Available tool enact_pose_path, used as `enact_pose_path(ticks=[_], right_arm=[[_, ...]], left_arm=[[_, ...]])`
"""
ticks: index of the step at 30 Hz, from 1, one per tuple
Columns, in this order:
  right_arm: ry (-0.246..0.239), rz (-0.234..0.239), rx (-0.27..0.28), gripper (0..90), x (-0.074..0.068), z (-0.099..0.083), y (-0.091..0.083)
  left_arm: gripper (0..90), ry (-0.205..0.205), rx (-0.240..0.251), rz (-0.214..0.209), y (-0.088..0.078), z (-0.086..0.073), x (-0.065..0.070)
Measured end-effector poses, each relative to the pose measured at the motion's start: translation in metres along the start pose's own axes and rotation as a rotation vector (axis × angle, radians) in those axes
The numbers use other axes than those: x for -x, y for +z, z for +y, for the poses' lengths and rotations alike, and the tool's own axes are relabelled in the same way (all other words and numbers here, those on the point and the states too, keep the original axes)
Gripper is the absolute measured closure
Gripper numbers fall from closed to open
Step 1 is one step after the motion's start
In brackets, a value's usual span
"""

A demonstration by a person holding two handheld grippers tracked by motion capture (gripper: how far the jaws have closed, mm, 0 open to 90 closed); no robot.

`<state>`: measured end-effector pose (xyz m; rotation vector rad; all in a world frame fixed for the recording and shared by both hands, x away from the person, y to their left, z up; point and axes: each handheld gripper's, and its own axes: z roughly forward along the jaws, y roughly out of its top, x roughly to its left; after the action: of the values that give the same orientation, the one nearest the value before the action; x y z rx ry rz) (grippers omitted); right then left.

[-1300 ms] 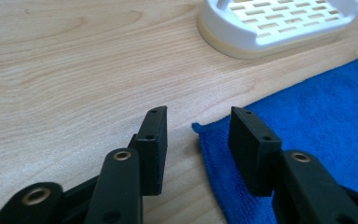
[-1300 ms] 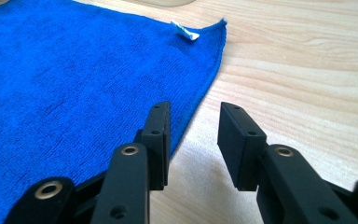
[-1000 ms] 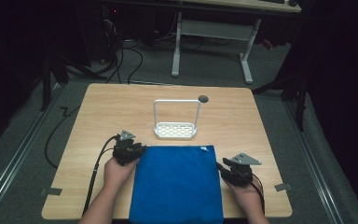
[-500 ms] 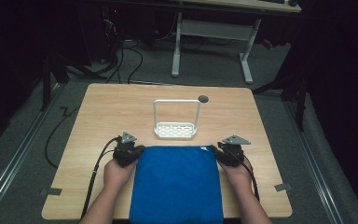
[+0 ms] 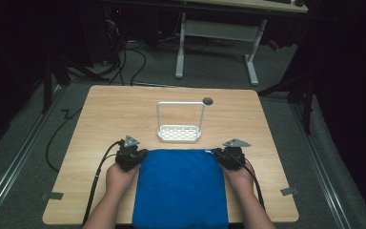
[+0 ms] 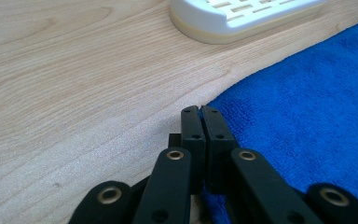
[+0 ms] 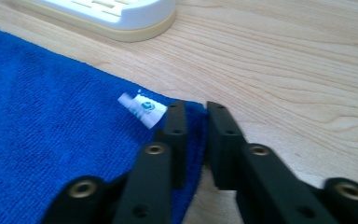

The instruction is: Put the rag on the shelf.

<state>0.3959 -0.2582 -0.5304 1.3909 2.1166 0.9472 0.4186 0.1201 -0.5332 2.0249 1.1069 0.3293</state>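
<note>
Pale woodgrain bench (image 5: 100,124) under us. Left tongs (image 6: 200,112) pressed together at the fuzzy blue towel's (image 5: 181,188) far left corner; right tongs (image 7: 196,109) slightly spread over its tagged right corner. Beyond the towel: white slotted plastic rack (image 5: 179,132).

- right hand-held gripper (image 5: 220,155) was down by the blue towel's (image 5: 180,188) right edge w/ the hand near the table's front, 1 s ago. moved up by half a sec ago, now sits at the towel's far right corner
- its jaws are a bit apart there, corner of the towel between them, white tag (image 7: 142,108) right beside
- left hand-held gripper (image 5: 138,156) barely shifted, crept in a bit toward the far left corner; jaws pressed together at the towel edge
</note>
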Motion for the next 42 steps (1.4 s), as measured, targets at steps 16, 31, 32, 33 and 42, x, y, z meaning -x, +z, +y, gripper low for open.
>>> enact_pose_path(ticks=[16, 31, 32, 33, 42], right_arm=[[-0.026, 0.004, 0.170, 89.1, -0.012, 0.000, -0.039], [-0.026, 0.008, 0.293, 89.0, -0.020, 0.005, -0.063], [-0.027, 0.004, 0.302, 89.0, -0.020, 0.005, -0.064], [-0.027, 0.004, 0.309, 89.0, -0.021, 0.006, -0.066], [-0.019, 0.004, 0.357, 89.0, -0.022, 0.008, -0.076]], left_arm=[[89.2, 0.013, 0.161, 0.016, -0.028, 0.001, 0.004], [89.0, 0.007, 0.308, 0.017, -0.057, 0.007, 0.010], [89.0, 0.006, 0.313, 0.019, -0.058, 0.007, 0.010], [89.0, 0.010, 0.319, 0.021, -0.060, 0.008, 0.010], [89.2, 0.025, 0.369, 0.030, -0.071, 0.013, 0.014]])
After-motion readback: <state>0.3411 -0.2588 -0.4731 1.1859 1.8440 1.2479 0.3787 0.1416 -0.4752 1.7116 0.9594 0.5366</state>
